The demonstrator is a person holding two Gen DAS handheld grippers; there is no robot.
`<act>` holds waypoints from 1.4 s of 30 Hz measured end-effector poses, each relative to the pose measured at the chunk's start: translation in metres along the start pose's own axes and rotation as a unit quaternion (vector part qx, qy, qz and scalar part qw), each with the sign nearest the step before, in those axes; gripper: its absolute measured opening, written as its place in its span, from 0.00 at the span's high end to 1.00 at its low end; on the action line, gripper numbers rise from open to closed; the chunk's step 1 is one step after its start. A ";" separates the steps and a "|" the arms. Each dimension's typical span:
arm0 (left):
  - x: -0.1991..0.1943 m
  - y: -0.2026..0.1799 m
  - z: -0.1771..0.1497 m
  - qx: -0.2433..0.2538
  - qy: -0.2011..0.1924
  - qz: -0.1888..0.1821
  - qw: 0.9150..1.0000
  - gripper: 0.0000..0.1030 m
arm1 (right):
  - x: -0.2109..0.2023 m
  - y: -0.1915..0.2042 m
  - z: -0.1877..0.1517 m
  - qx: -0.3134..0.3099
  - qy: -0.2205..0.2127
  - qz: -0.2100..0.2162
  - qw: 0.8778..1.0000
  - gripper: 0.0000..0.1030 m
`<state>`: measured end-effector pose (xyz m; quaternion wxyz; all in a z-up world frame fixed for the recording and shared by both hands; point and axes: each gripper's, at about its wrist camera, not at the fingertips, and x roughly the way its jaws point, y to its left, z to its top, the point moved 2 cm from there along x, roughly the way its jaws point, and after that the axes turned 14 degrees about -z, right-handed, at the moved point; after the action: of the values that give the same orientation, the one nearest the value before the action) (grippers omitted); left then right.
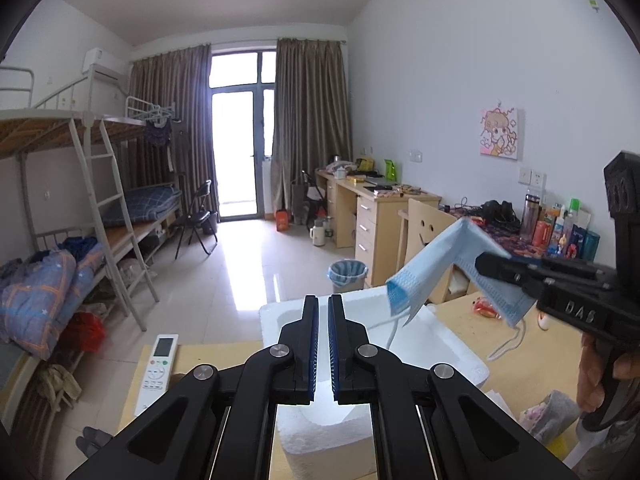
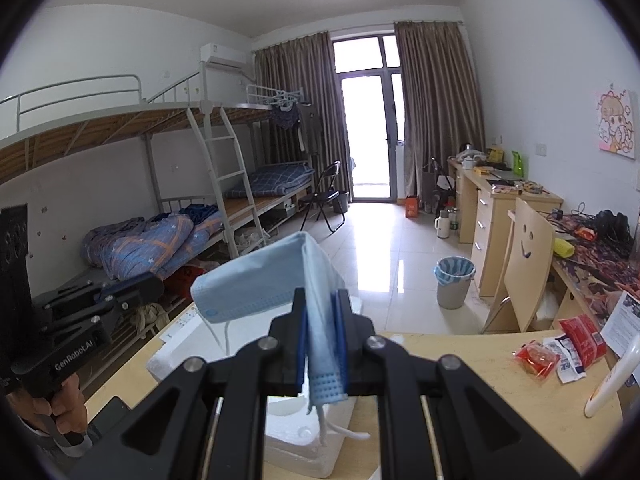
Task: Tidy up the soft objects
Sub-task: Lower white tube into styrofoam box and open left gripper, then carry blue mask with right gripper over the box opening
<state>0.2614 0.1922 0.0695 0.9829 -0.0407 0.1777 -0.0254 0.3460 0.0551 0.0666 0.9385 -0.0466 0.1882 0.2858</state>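
Observation:
My right gripper (image 2: 320, 304) is shut on a light blue face mask (image 2: 260, 280), folded over and draped to the left, its white ear loops hanging down. In the left wrist view the right gripper (image 1: 486, 265) holds the mask (image 1: 440, 264) up in the air above the far right rim of a white foam box (image 1: 452, 340). My left gripper (image 1: 323, 308) is empty, its jaws nearly closed with a thin gap, hovering over the box's near part. The box also shows in the right wrist view (image 2: 176, 356), below the mask.
A white remote (image 1: 157, 368) lies on the wooden table (image 1: 520, 360) left of the box. A grey soft item (image 1: 552, 414) lies at the right front. Red snack packets (image 2: 560, 350) lie on the table's right. A chair (image 2: 528, 268) and bin (image 2: 454, 280) stand beyond.

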 end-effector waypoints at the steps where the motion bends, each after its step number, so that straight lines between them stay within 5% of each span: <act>1: -0.001 -0.001 0.001 0.001 -0.001 0.003 1.000 0.95 | 0.002 0.001 0.000 -0.001 0.002 0.002 1.000 0.84; 23: -0.022 0.010 0.000 0.000 -0.012 0.047 0.999 0.94 | 0.036 0.035 -0.002 -0.022 0.043 0.044 0.998 0.84; 25: -0.021 0.011 -0.001 0.000 -0.009 0.048 0.999 0.84 | 0.038 0.036 -0.002 -0.024 0.044 0.043 0.998 0.84; 26: -0.020 0.011 -0.001 0.000 -0.007 0.048 0.999 0.68 | 0.038 0.037 -0.003 -0.025 0.045 0.042 0.998 0.84; 27: -0.020 0.011 -0.001 -0.001 -0.006 0.049 0.999 0.38 | 0.040 0.037 -0.003 -0.025 0.046 0.040 0.998 0.84; 29: -0.021 0.013 0.000 -0.006 -0.006 0.053 0.999 0.08 | 0.042 0.038 -0.004 -0.027 0.050 0.041 0.998 0.84; 42: -0.032 0.023 0.004 -0.007 -0.033 0.094 0.995 0.01 | 0.051 0.046 -0.004 -0.025 0.063 0.039 0.997 0.82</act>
<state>0.2336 0.2170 0.0822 0.9860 -0.0311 0.1484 0.0697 0.3585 0.1189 0.0441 0.9115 -0.0803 0.2418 0.3230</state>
